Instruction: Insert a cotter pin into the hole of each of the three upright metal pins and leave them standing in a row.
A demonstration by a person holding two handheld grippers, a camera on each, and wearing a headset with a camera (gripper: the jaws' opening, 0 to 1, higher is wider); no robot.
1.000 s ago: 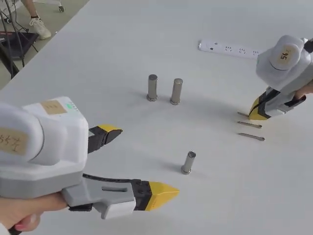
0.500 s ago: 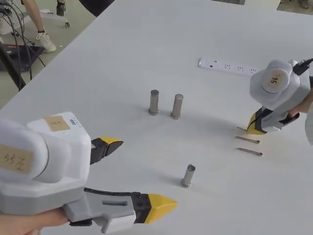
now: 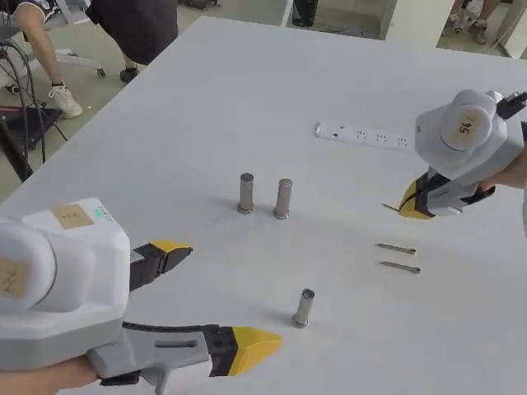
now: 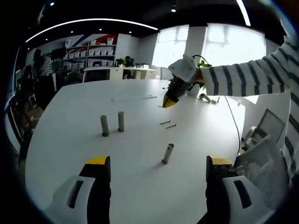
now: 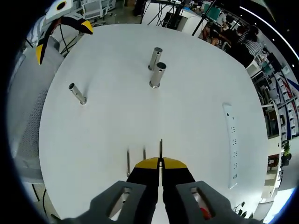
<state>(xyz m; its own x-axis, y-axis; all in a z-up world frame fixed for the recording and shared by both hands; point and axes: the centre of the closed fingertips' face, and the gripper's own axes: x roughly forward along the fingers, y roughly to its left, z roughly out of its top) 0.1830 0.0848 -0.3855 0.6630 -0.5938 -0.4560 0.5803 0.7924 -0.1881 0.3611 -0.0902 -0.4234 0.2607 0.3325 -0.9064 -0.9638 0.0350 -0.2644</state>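
**Left gripper.** Nearest the person, the left gripper [image 3: 212, 295] sits low over the white table [image 3: 165, 123]. Its two yellow-tipped jaws are spread wide and nothing lies between them. In the left gripper view the gap frames the lone metal pin [image 4: 167, 153], which neither jaw touches.

**Lone metal pin.** It stands on its base, well apart from the other two metal pins and closer to the person.

**Loose cotter pins.** To the right in the head view, the near cotter pin [image 3: 401, 267] and the far cotter pin [image 3: 397, 248] lie flat on the table. They are roughly parallel and just beside each other, not touching.

**Paired metal pins.** Further out, the left metal pin [image 3: 246, 193] and the right metal pin [image 3: 283, 198] stand upright side by side, close but apart.

**Right gripper.** The right gripper [image 3: 408, 207] is beyond the two loose cotter pins and appears raised off the table. Its jaws are clamped together on the held cotter pin [image 5: 160, 148], whose shank sticks forward out of the yellow tips. In the right gripper view the shank points roughly toward the paired metal pins. A striped sleeve [image 4: 243, 79] extends behind this gripper.

**Background.** A white power strip [image 3: 362, 136] lies flat on the table, further out than the right gripper. People [image 3: 132, 29] stand past the table's far left edge.
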